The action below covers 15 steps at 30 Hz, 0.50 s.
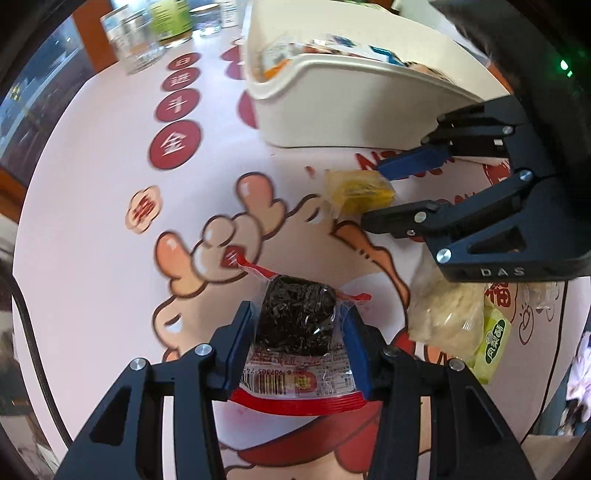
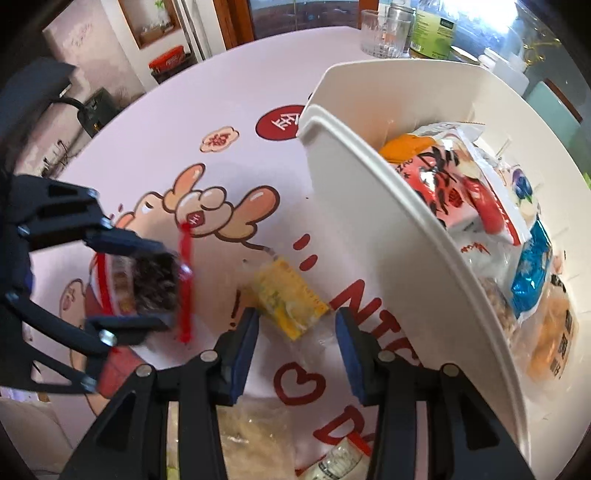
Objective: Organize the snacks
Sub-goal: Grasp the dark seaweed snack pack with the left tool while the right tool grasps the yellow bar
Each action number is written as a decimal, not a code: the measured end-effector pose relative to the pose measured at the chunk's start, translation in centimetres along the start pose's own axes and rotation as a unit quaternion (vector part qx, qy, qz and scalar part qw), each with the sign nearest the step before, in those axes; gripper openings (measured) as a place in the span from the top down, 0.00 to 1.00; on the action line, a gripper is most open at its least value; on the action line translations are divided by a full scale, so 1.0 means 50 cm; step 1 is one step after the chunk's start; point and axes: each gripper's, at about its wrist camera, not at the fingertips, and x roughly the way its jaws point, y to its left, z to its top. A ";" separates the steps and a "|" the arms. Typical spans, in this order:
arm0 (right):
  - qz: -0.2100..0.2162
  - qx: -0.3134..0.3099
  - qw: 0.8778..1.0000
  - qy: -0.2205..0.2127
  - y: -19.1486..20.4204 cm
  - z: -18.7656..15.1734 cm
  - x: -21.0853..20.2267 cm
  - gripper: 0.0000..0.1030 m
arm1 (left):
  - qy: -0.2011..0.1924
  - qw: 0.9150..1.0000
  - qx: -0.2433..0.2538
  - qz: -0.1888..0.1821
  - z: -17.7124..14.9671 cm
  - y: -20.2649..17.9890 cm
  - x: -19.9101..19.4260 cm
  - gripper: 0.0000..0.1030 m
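1. The left gripper is seen clamped on a red-edged packet of dark dried snack; both blue pads press on the packet's sides (barcode end toward the camera). No earlier view is given.
2. The packet is held above the printed tablecloth, over the cartoon hand figure near the table's middle.
3. The right gripper is seen with jaws apart; a small yellow wrapped snack lies on the cloth just ahead of its fingertips, not pressed by either pad.
4. The white storage bin stands toward the far edge of the table, just beside the yellow snack; assorted snack bags are piled inside.
5. A pale clear-wrapped snack and a green-labelled packet lie together near the table's near edge.
6. Glass jars are noted at the far edge.
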 end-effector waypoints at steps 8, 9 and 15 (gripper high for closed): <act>-0.009 -0.017 1.000 0.007 0.019 0.035 -0.013 0.57 | -0.009 0.999 -0.037 -0.017 -0.038 0.057 -0.033 0.56; -0.014 -0.024 1.000 0.008 0.026 0.037 -0.012 0.57 | -0.009 0.999 -0.040 -0.018 -0.054 0.073 -0.037 0.56; -0.029 -0.063 0.997 0.023 0.066 0.060 0.026 0.57 | -0.013 0.998 -0.053 -0.023 -0.075 0.093 -0.047 0.56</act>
